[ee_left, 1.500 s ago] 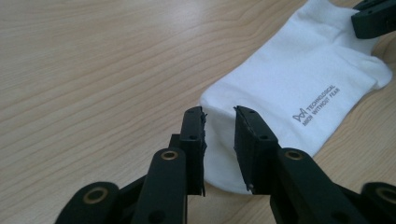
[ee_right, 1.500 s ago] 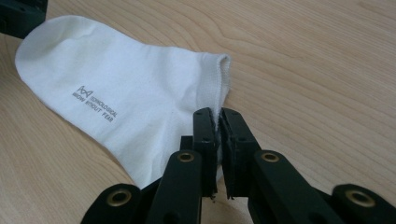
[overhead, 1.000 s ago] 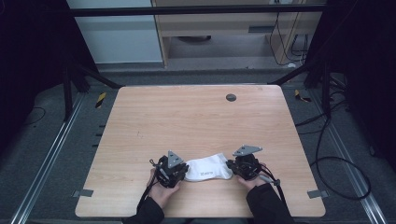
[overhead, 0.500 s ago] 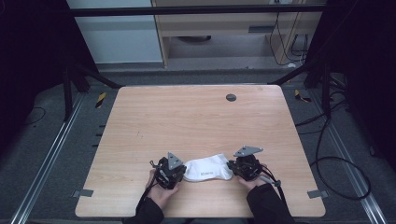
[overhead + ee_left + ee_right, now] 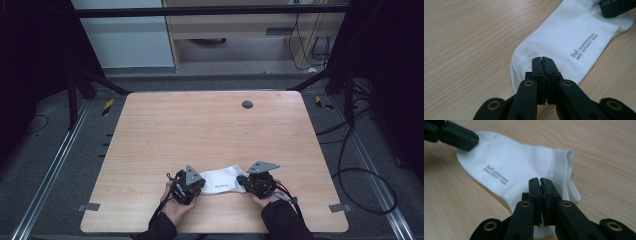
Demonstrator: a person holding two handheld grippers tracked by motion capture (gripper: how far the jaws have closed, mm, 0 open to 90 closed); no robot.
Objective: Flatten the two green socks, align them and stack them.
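A white sock [image 5: 222, 179] with small grey lettering lies flat near the table's front edge. My left gripper [image 5: 199, 183] is at its left end and my right gripper [image 5: 243, 181] at its right end. In the left gripper view the jaws [image 5: 542, 59] are pressed together over the sock's [image 5: 574, 35] toe end, and no fabric shows between them. The right gripper view shows the same: shut jaws [image 5: 540, 179] over the cuff end of the sock [image 5: 519, 162]. I cannot tell whether the tips touch the cloth. Each view catches the other gripper's tip at the sock's far end [image 5: 616, 7] [image 5: 451, 135].
The wooden table [image 5: 215, 130] has a small dark round hole [image 5: 247, 104] near its far edge. Tape tabs [image 5: 88, 206] [image 5: 337, 207] mark the front corners. Dark frame bars and cables run along the floor on both sides.
The sock lies a little flatter and straighter than a second ago. Both grippers have stayed at its ends.
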